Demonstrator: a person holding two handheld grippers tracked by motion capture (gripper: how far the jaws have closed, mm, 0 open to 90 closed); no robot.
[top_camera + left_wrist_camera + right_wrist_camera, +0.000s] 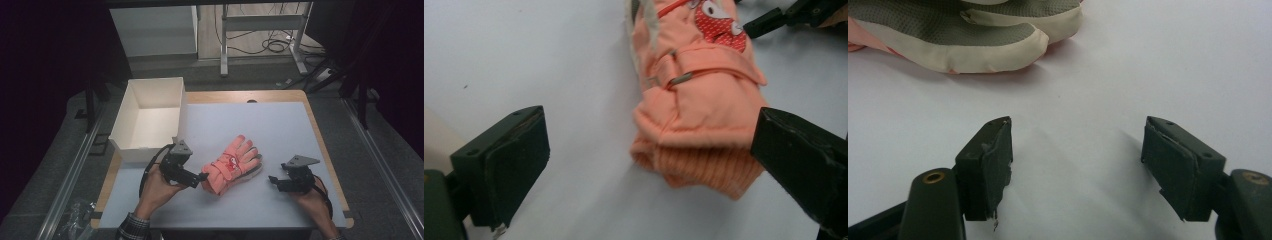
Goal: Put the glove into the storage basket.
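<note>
The table [280,125] takes the middle of the high view, with a pale sheet on its top. A white box [150,117] stands open at the upper left of the table, over its left edge. A pair of orange gloves [231,165] lies in the lower middle of the frame, one on the other, fingers toward the upper right and knitted cuff toward the lower left. The left tool [200,176] is just beside the cuff. In the left gripper view its jaws are wide apart, the cuff [704,167] lies between them, nearer the right jaw, and nothing is gripped. The right tool [274,180] is at the lower right, near the gloves but apart, jaws open and empty above the bare sheet.
</note>
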